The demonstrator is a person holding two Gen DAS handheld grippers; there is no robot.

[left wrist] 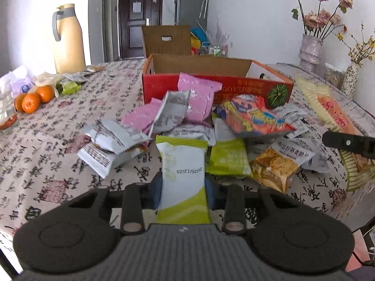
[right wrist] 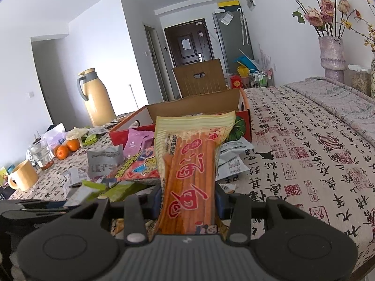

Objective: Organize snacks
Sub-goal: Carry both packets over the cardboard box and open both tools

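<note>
Cardboard, red outside and brown inside: the open box sits mid-table just behind the snack pile, long side toward both cameras, w/ a green pumpkin picture on its right end and upside-down yellow characters I can't read. Table cloth, beige w/ black calligraphy and red seal prints, is bare on the right half up to the far edge by the pink vase of dried roses. Left side is crowded: oranges, tan thermos jug w/ grey handle, bamboo-look mug. Bare cloth also lies between the pile and the left gripper.

Left gripper: blue pads pressed on both sides of a white-and-lime-green flat snack packet, held upright, its top toward the pile; no gap showing. Printed on it, upside down: "2025/12/25".

Right gripper: closed on a long clear-and-yellow bag of orange stick snacks, lower half between the pads, top rising in front of the box. Large red characters on it, not legible to me.

Rest of pile: pink, silver-grey, lime and orange wrappers heaped against the box front.
</note>
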